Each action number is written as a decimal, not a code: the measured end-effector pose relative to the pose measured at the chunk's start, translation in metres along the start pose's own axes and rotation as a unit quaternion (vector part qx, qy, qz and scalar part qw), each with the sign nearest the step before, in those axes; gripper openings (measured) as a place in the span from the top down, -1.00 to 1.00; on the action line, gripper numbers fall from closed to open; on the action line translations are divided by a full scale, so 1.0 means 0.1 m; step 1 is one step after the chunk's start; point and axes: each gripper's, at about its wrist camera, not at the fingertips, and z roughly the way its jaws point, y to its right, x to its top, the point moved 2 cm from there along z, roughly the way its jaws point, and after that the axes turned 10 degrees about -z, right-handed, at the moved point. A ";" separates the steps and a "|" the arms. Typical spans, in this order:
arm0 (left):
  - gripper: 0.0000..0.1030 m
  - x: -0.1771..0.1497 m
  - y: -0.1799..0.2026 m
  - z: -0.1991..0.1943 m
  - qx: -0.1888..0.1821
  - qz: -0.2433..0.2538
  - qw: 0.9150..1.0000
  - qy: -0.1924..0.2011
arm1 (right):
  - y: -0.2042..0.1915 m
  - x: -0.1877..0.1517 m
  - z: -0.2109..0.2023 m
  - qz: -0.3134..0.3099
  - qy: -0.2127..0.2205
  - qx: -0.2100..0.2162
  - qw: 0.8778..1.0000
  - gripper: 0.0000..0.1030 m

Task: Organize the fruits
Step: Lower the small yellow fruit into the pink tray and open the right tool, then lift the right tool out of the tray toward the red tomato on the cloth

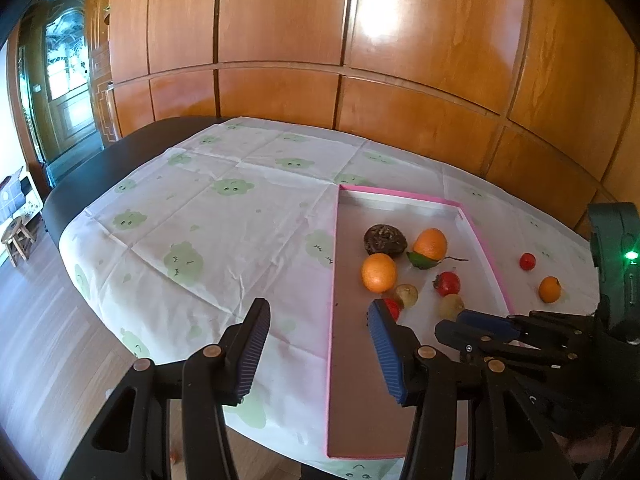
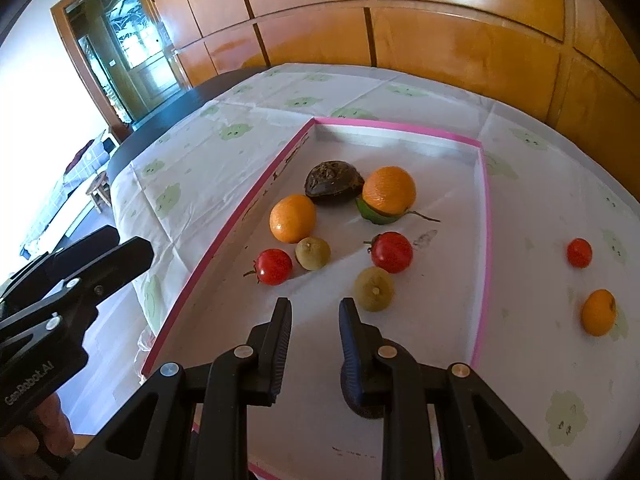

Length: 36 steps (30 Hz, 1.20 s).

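A pink-rimmed tray (image 2: 486, 216) (image 1: 486, 244) lies on the cloth. In it are two oranges (image 2: 293, 218) (image 2: 389, 191), a dark wrinkled fruit (image 2: 333, 182), two red tomatoes (image 2: 274, 266) (image 2: 391, 252) and two small green-yellow fruits (image 2: 313, 253) (image 2: 373, 289). Outside it on the right lie a small tomato (image 2: 579, 253) and a small orange (image 2: 598, 312). My right gripper (image 2: 315, 312) is open and empty above the tray's near part. My left gripper (image 1: 320, 316) is open and empty above the tray's left rim. The right gripper also shows in the left view (image 1: 472, 324).
A white tablecloth with green cartoon prints (image 1: 224, 232) covers a dark oval table (image 1: 120, 148). Wooden wall panels (image 1: 360, 40) stand behind it. The table's left edge drops to a wood floor (image 1: 36, 340); a small stool (image 1: 16, 240) stands far left.
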 end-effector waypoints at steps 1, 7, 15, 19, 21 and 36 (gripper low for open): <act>-0.01 0.00 0.01 0.00 -0.001 0.002 1.000 -0.001 | 0.00 -0.01 -0.04 0.000 0.005 -0.002 1.000 0.53; -0.01 -0.02 0.08 -0.02 -0.004 0.010 1.000 -0.001 | 0.05 -0.04 -0.21 0.007 0.026 -0.020 0.999 0.53; -0.01 -0.06 0.19 -0.06 -0.011 0.025 1.000 -0.002 | 0.11 -0.10 -0.41 0.004 0.047 -0.046 0.998 0.53; -0.01 -0.07 0.26 -0.08 -0.015 0.036 0.999 -0.001 | 0.18 -0.14 -0.50 0.011 0.055 -0.056 0.997 0.53; -0.01 -0.09 0.28 -0.08 -0.016 0.040 0.999 -0.003 | 0.22 -0.16 -0.54 0.013 0.059 -0.062 0.996 0.53; -0.01 -0.17 0.53 -0.07 -0.021 0.077 0.997 -0.008 | 0.92 -0.41 -0.89 0.065 0.070 -0.126 0.987 0.53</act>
